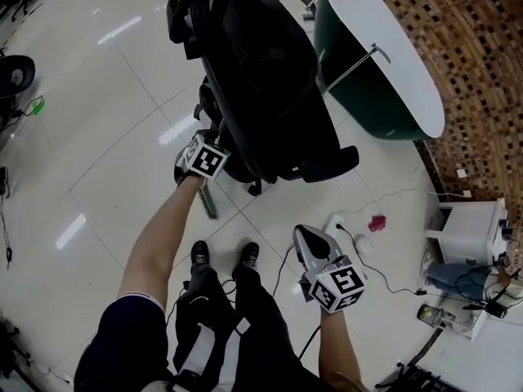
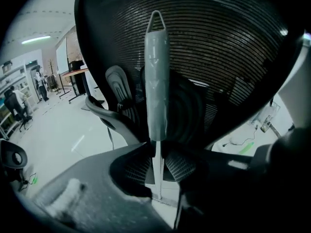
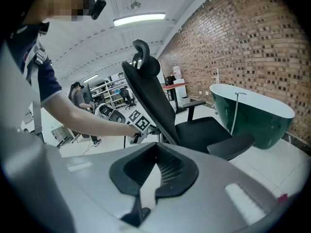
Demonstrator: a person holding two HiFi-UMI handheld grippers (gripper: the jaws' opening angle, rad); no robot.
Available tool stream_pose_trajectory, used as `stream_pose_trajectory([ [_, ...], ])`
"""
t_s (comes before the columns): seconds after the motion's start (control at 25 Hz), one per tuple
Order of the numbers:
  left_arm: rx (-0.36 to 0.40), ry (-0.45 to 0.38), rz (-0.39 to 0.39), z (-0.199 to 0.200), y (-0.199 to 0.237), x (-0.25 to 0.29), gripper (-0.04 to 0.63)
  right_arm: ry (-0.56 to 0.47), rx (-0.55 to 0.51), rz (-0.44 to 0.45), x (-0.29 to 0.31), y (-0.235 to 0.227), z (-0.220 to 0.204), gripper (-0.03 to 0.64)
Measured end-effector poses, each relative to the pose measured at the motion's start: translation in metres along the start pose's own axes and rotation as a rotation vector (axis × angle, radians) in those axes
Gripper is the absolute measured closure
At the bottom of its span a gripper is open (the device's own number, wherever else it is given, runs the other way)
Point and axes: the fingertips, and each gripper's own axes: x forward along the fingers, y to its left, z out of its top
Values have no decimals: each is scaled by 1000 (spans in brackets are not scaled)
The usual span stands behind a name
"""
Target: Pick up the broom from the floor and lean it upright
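Broom (image 2: 156, 81) is off the floor and upright in my left gripper (image 2: 156, 152), but not yet leaned.

My left jaws are clamped on the thin shaft just under the grey grip. The grip stands straight up ahead of them, right in front of the mesh back of the chair (image 2: 228, 47); I can't tell whether it touches the mesh. In the head view a short length of shaft runs below that gripper, and the brush end is out of sight. My right gripper (image 3: 153, 171) hangs well apart from the broom, its jaws a little apart with nothing between them. I judge the pickup done. What's left is resting the handle against a support, likely the chair, and letting go.
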Motion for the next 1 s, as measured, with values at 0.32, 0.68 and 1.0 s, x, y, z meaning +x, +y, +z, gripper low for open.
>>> stream_pose_trajectory([
  [0.32, -42, -37, 67, 10, 22, 7, 500, 6, 18, -16, -1, -6, -7, 611],
  [0.68, -96, -81, 37, 8, 20, -3, 459, -7, 1, 3, 6, 11, 1, 611],
  [1.0, -112, -116, -4, 10, 9, -46, 459, -45, -4, 18, 8, 38, 12, 611],
])
